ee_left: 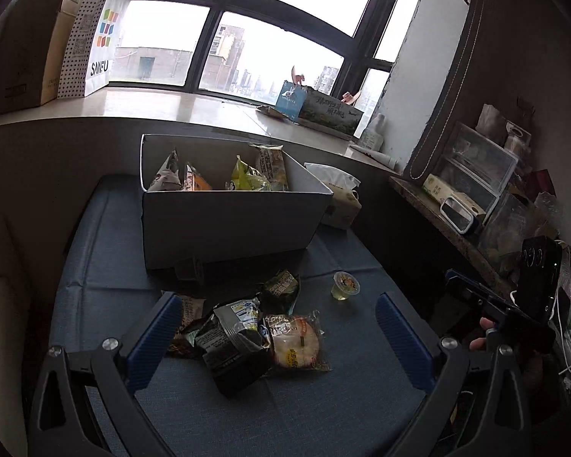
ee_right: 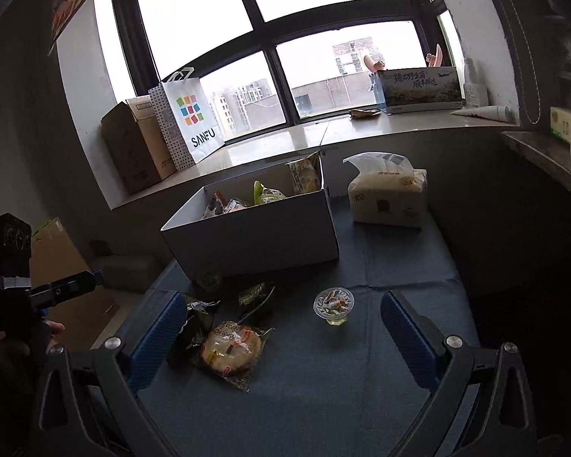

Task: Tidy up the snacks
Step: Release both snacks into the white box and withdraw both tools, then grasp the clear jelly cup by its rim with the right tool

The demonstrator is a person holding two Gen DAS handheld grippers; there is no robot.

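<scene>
A white box on the blue mat holds several snack packs. In front of it lie loose snacks: a round pastry in clear wrap, a dark packet, a small green-dark packet and a jelly cup. My left gripper is open and empty, its jaws either side of the dark packet and pastry. My right gripper is open and empty, low over the mat, the pastry and cup between its jaws.
A tissue pack stands right of the box. The windowsill behind carries a SANFU bag, cardboard boxes and a printed carton. A cluttered shelf runs along the right.
</scene>
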